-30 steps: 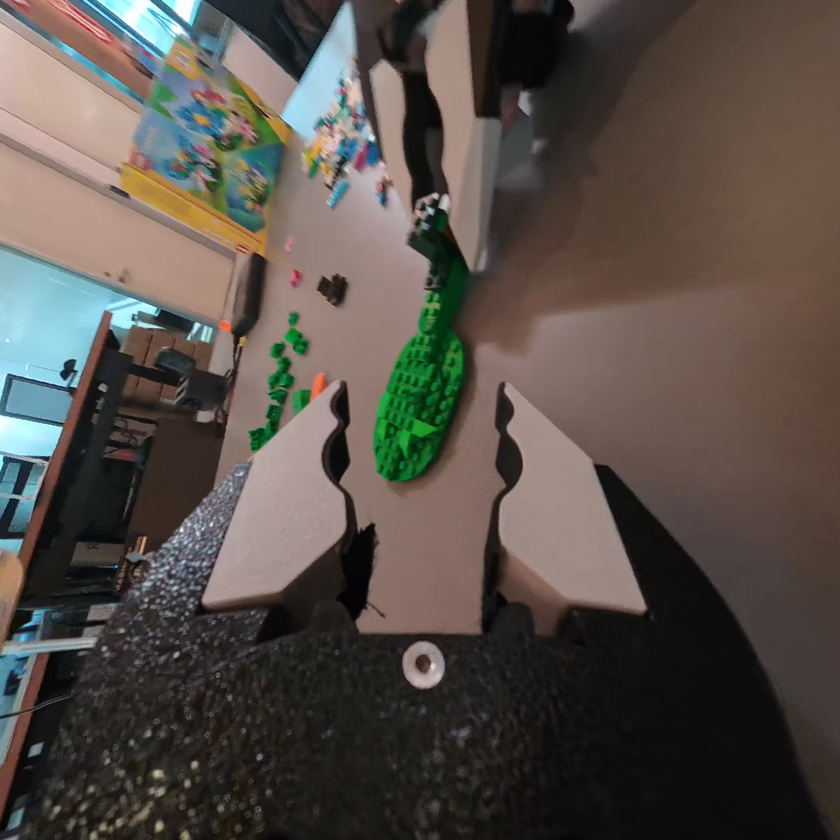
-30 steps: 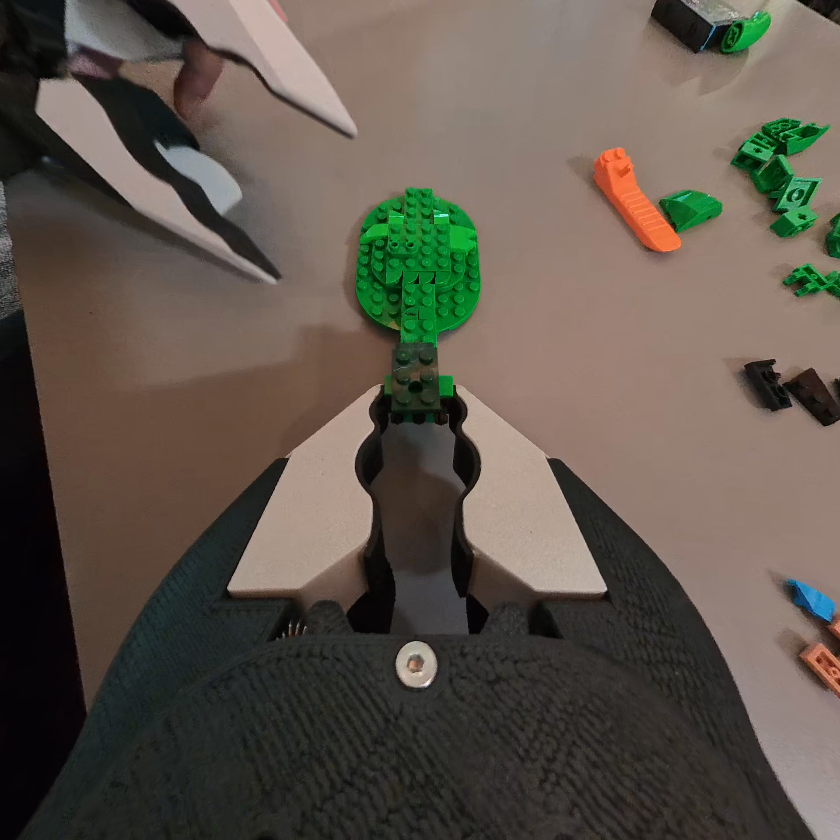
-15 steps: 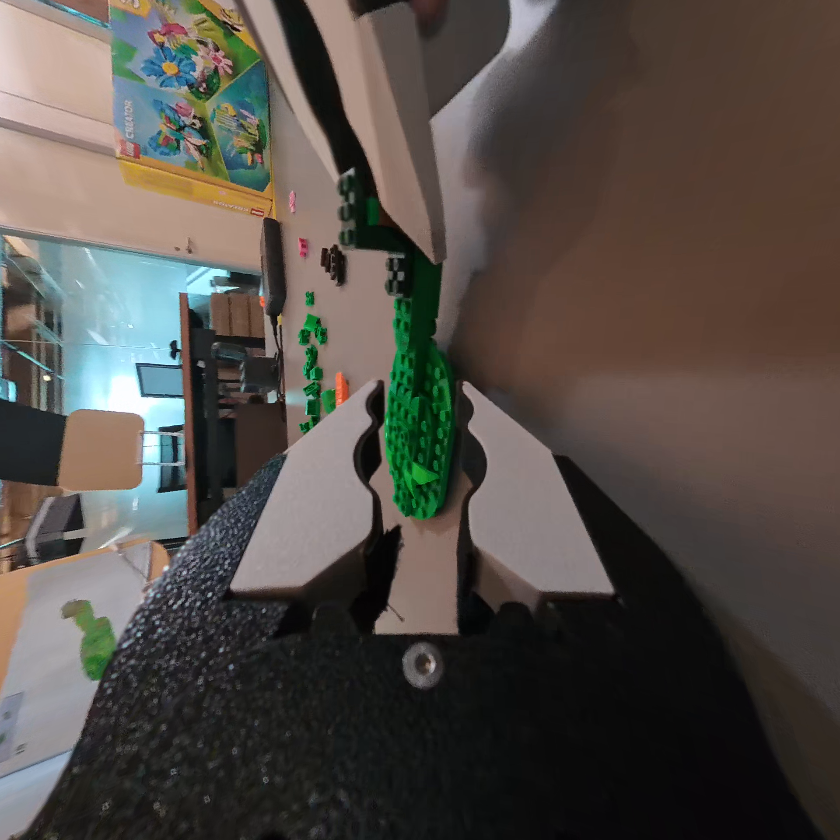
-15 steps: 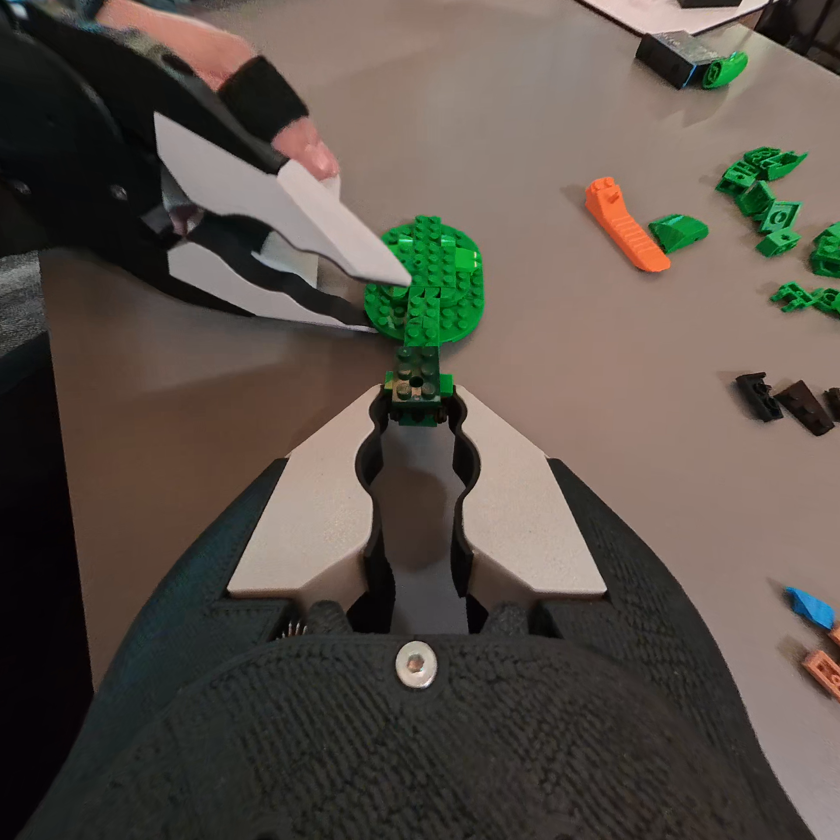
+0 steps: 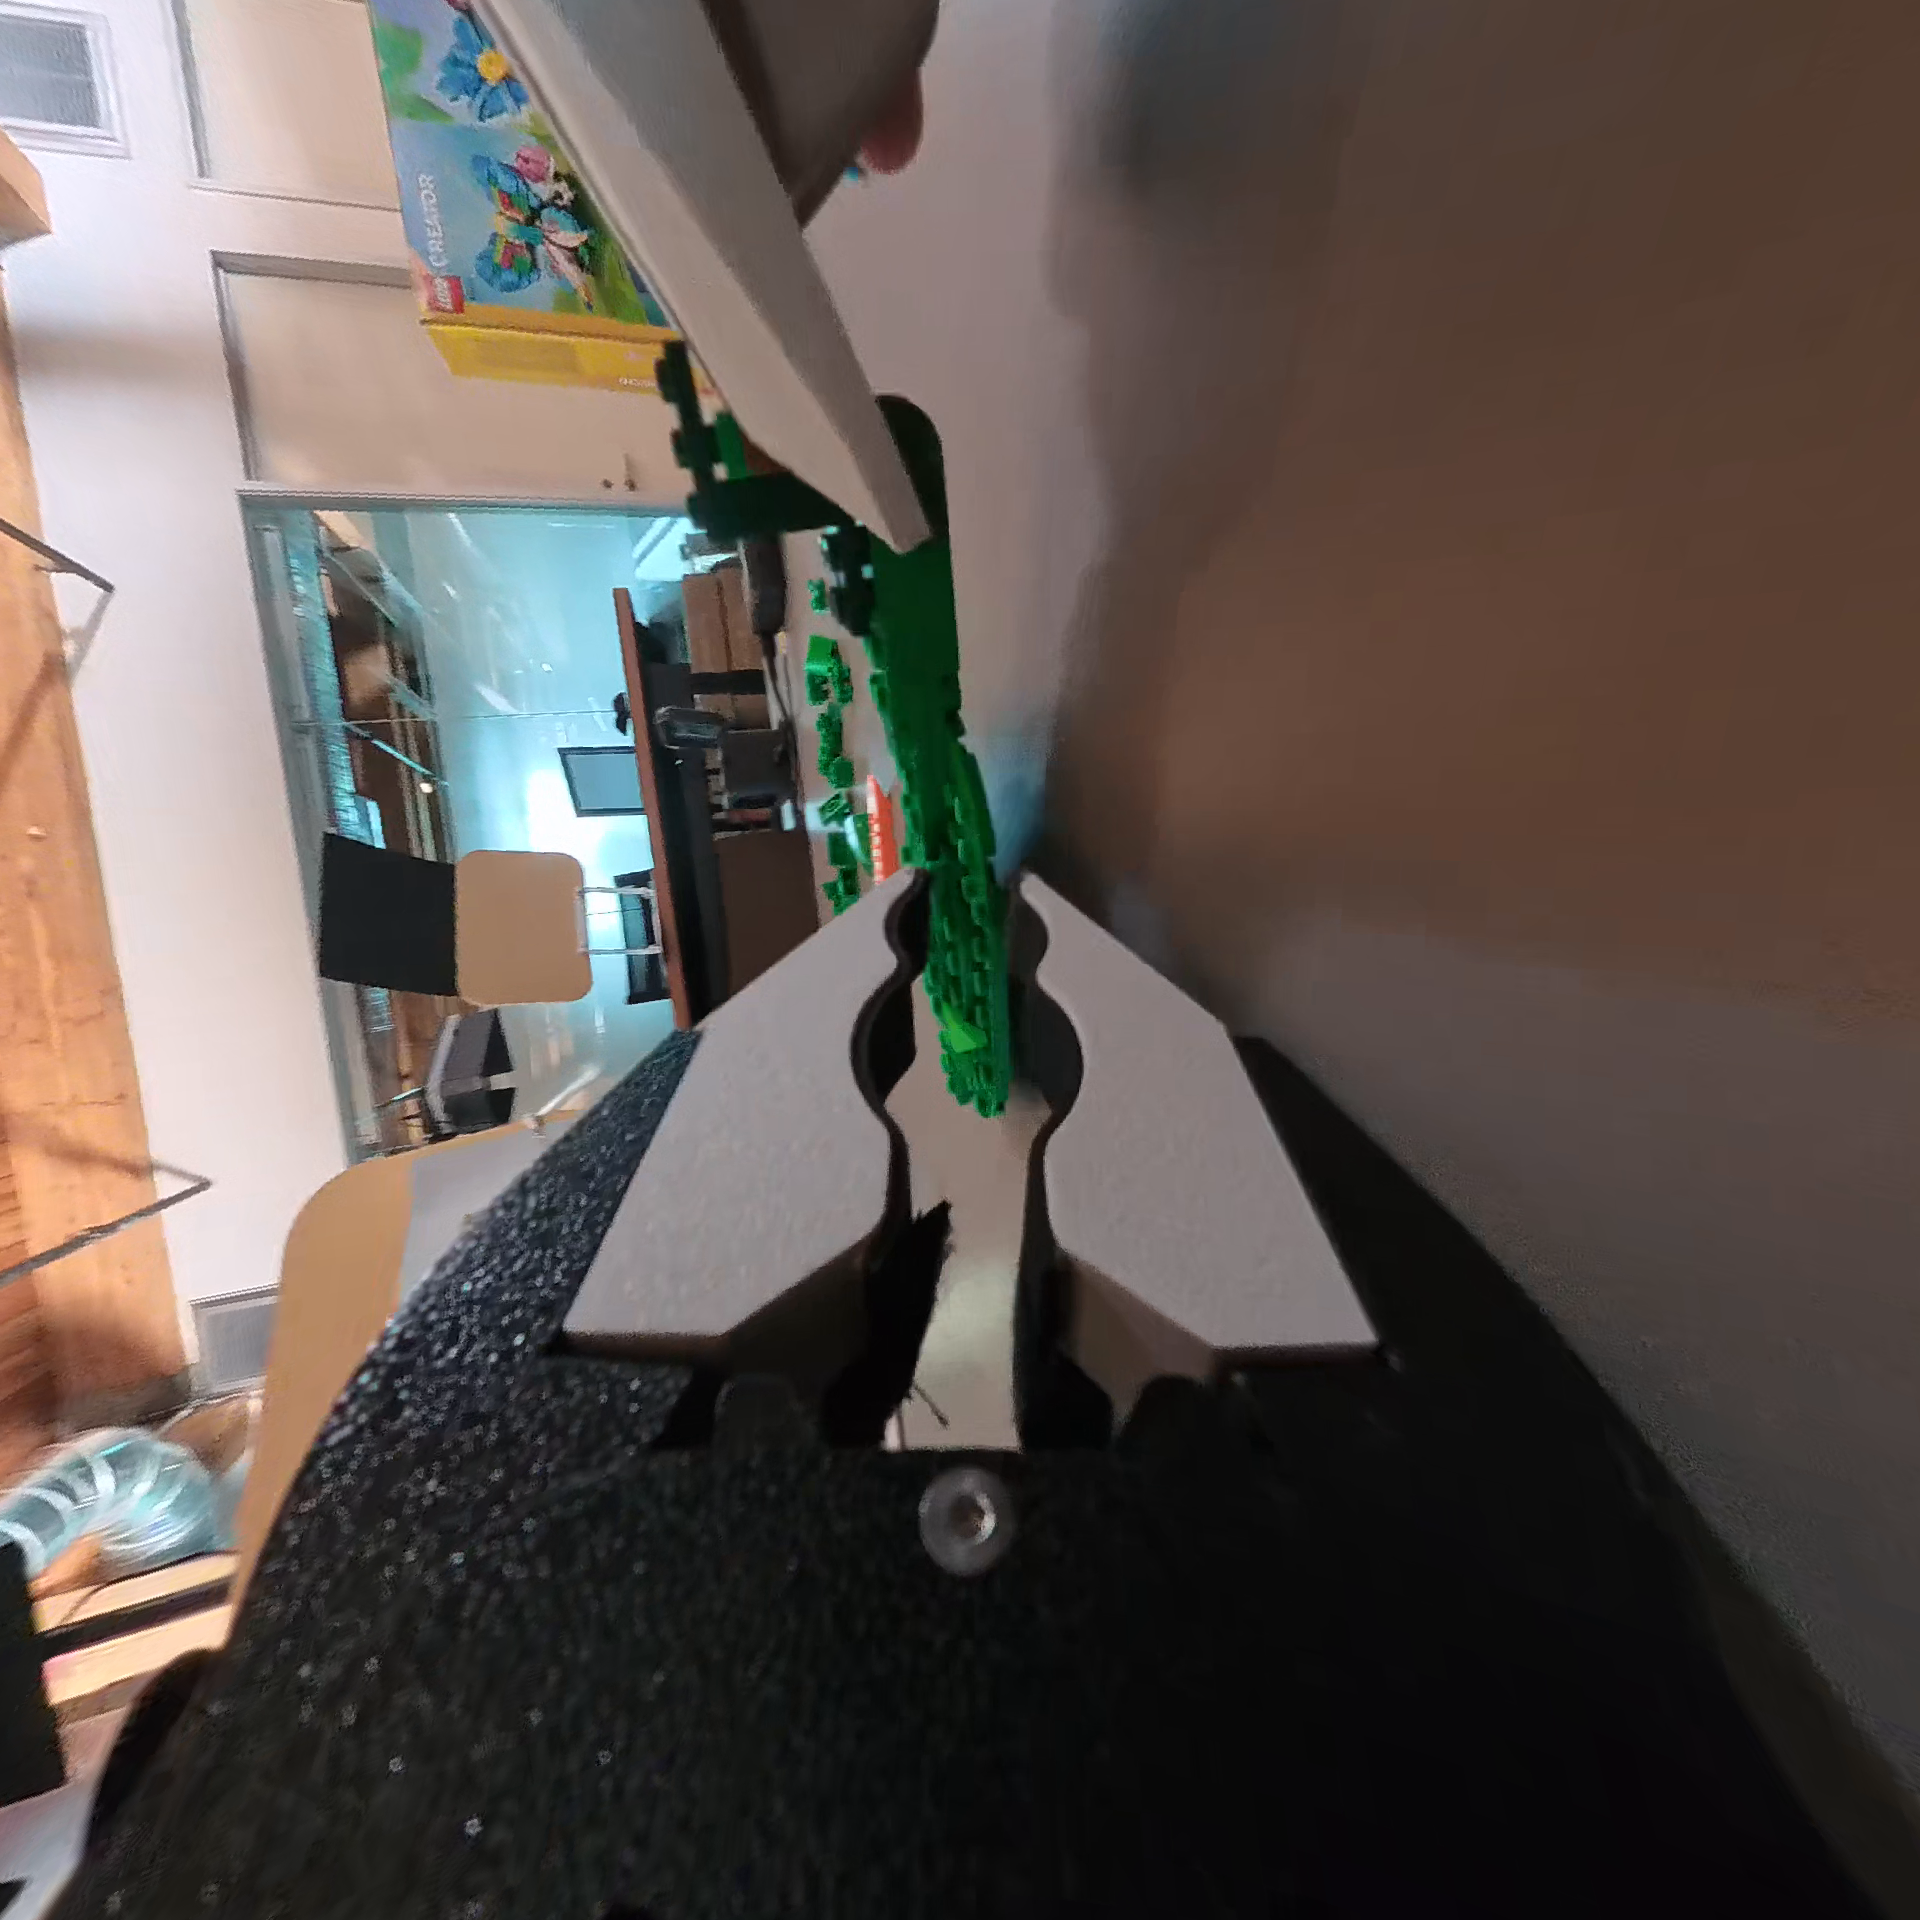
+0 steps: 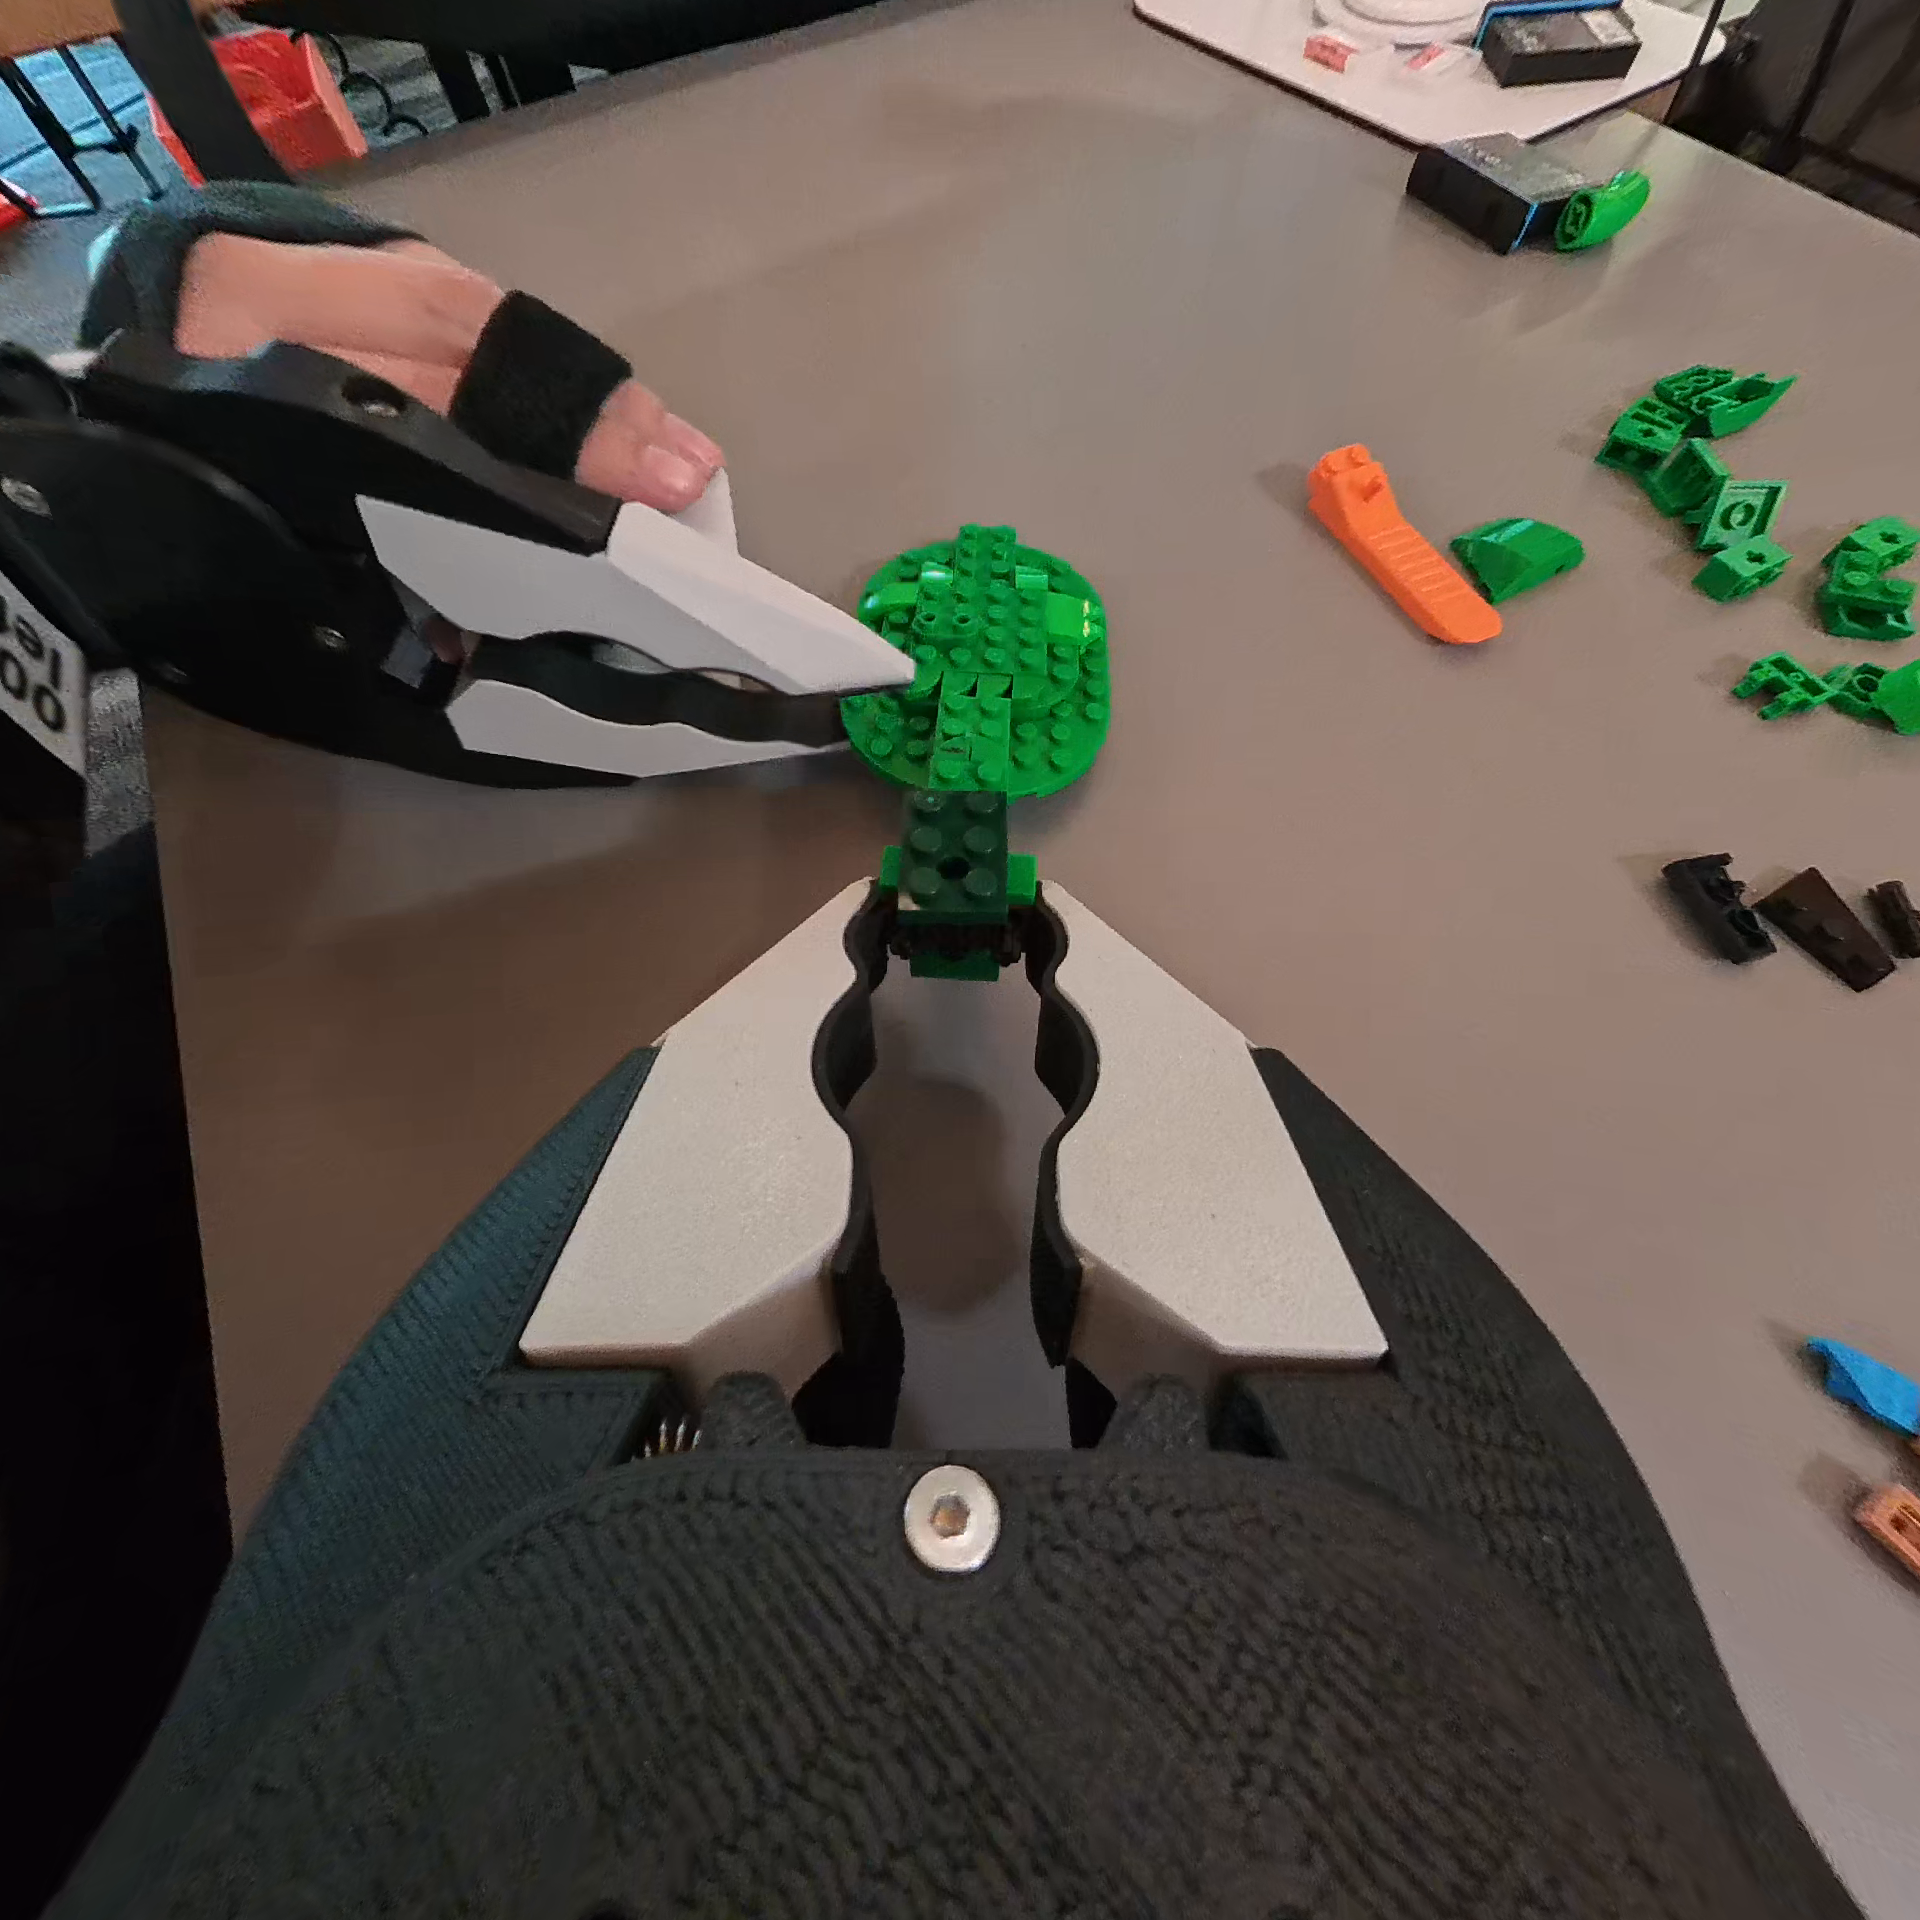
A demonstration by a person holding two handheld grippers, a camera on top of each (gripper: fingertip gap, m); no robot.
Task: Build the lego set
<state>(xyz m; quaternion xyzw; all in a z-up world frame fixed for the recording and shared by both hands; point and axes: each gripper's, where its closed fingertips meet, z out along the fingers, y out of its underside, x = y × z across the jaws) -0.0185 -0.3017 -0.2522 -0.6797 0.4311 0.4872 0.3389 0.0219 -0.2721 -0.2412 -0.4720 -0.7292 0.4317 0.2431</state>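
We see our right gripper (image 6: 954, 914) pinching the dark end of the green lego model (image 6: 982, 665), just above the grey table (image 6: 1039, 312). Our left gripper (image 6: 868, 707) squeezes its round part (top and bottom) from the side
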